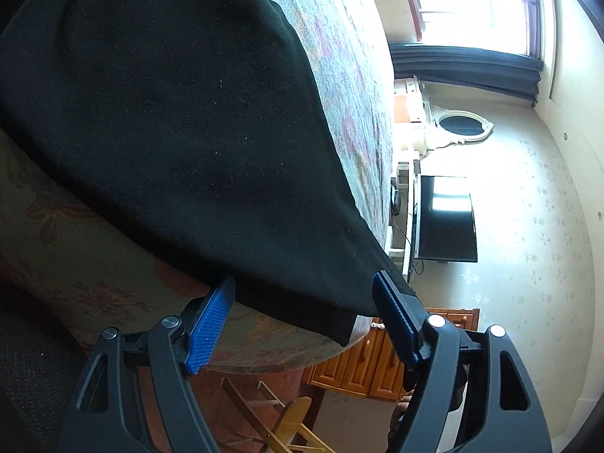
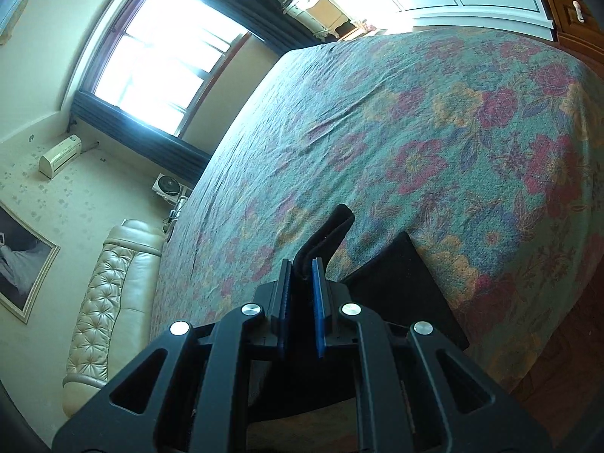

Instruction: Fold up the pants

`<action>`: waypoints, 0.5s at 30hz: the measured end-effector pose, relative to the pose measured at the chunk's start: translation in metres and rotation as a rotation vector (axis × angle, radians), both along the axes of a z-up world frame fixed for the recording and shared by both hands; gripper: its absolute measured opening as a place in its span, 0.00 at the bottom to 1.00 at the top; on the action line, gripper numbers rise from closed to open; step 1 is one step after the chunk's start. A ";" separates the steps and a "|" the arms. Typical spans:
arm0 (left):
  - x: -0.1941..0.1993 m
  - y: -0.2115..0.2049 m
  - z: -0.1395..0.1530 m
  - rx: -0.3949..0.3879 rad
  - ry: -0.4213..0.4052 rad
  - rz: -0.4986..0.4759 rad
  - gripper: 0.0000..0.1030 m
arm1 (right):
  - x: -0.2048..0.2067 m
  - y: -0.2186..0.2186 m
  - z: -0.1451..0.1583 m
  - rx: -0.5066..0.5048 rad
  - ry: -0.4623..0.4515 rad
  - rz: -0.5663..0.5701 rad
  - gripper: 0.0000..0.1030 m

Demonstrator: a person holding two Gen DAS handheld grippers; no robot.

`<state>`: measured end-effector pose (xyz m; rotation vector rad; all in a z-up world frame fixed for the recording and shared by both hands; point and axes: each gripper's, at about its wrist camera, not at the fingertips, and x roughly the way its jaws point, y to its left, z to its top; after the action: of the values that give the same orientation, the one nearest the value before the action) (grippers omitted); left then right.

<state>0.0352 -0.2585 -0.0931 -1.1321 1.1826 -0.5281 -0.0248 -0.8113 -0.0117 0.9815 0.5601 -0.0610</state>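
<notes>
The black pants point(image 1: 181, 113) lie spread over the floral bedspread point(image 1: 347, 75) and fill most of the left wrist view. My left gripper point(image 1: 304, 283) is open, its blue pads on either side of the pants' lower edge near the bed's edge. My right gripper point(image 2: 302, 264) is shut on a bunched piece of the black pants point(image 2: 328, 226), which sticks up between the pads. More of the black fabric point(image 2: 400, 283) lies flat on the bedspread point(image 2: 434, 132) just right of it.
A window with dark curtains point(image 2: 162, 56), a cream tufted headboard point(image 2: 109, 302), a TV point(image 1: 445, 219), wooden cabinets point(image 1: 362, 362) and a wooden chair frame point(image 1: 287, 422) surround the bed. The bed's edge runs just under the left gripper.
</notes>
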 end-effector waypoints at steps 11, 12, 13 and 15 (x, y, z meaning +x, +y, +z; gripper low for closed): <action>0.001 0.005 -0.010 0.079 -0.023 -0.017 0.14 | -0.017 0.000 -0.012 0.020 0.000 -0.016 0.10; 0.000 0.007 -0.010 0.086 -0.022 -0.017 0.14 | -0.020 0.000 -0.014 0.024 0.005 -0.019 0.10; 0.000 0.008 -0.011 0.096 -0.022 -0.020 0.14 | -0.023 0.000 -0.018 0.027 0.012 -0.023 0.10; 0.000 0.009 -0.009 0.111 -0.032 -0.026 0.14 | -0.028 -0.001 -0.028 0.033 0.036 -0.031 0.10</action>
<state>0.0355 -0.2498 -0.1025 -1.0112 1.1862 -0.4925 -0.0528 -0.8122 -0.0401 1.0225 0.5810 -0.0975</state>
